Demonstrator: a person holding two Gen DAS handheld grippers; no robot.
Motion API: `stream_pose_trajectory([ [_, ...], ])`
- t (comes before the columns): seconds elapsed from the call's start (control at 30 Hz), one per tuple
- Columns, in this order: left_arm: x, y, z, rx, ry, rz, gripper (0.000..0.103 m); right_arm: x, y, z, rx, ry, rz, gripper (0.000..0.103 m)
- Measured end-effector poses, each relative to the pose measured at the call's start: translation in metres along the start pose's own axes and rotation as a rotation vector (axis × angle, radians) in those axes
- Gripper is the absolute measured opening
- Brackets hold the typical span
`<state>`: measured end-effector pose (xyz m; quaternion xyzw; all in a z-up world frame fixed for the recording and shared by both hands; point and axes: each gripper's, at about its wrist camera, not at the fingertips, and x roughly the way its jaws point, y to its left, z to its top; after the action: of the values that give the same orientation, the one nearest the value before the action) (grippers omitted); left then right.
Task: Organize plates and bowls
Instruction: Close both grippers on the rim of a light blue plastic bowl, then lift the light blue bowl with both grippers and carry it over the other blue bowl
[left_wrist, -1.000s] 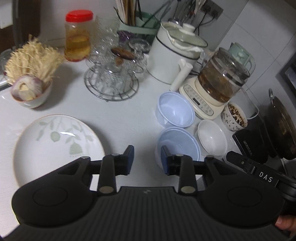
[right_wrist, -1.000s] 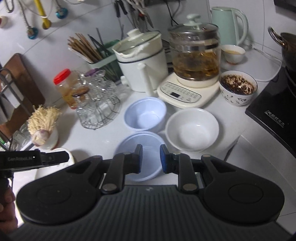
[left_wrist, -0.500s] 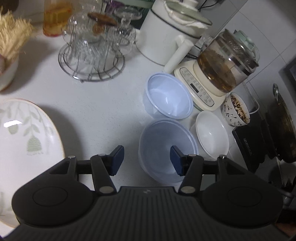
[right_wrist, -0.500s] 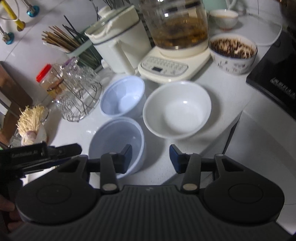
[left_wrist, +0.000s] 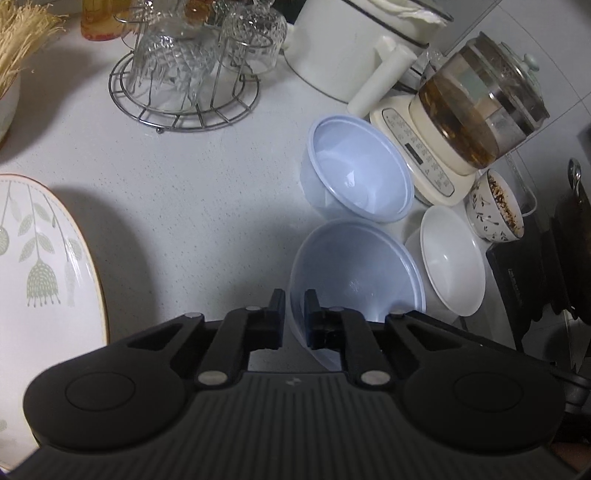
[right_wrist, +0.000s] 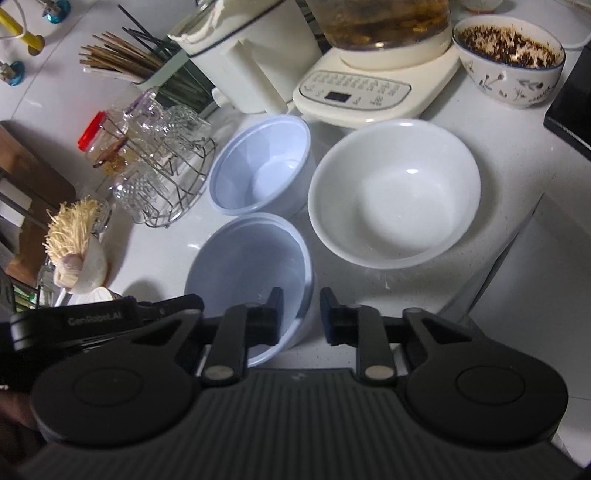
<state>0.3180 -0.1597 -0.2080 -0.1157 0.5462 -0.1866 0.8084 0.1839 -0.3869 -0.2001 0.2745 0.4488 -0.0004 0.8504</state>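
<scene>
Three bowls sit on the white counter: a near translucent blue bowl (left_wrist: 358, 273) (right_wrist: 247, 266), a far blue bowl (left_wrist: 358, 173) (right_wrist: 258, 173) and a white bowl (left_wrist: 454, 262) (right_wrist: 395, 195). A leaf-patterned plate (left_wrist: 44, 288) lies at the left. My left gripper (left_wrist: 294, 314) is shut on the near blue bowl's left rim; its black body (right_wrist: 110, 317) also shows in the right wrist view. My right gripper (right_wrist: 301, 314) straddles that bowl's right rim, one finger inside and one outside. Its jaws are closing, and small gaps still show beside the wall.
Behind the bowls stand a wire rack of glasses (left_wrist: 184, 74), a white pot (left_wrist: 343, 48), a glass kettle on its base (left_wrist: 476, 110) and a patterned bowl of dark bits (left_wrist: 495, 206). A black cooktop (left_wrist: 524, 280) is at the right. The counter's edge (right_wrist: 498, 266) runs past the white bowl.
Both grippers came down and forward to the near blue bowl. The left one widened, then shut on its rim. The right one widened, then narrowed around the opposite rim.
</scene>
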Motion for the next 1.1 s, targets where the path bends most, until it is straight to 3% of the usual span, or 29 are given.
stream_pose_trajectory([
  [0.27, -0.012, 0.005, 0.002, -0.026, 0.007, -0.018, 0.011, -0.001, 0.006, 0.003, -0.011, 0.017, 0.018, 0.017],
  [0.6, -0.049, 0.025, 0.012, -0.056, -0.065, 0.034, 0.011, 0.002, 0.046, 0.012, -0.115, 0.023, 0.087, 0.017],
  [1.1, -0.035, 0.057, 0.007, -0.04, -0.055, 0.07, 0.012, 0.035, 0.065, -0.006, -0.166, 0.044, 0.075, 0.017],
])
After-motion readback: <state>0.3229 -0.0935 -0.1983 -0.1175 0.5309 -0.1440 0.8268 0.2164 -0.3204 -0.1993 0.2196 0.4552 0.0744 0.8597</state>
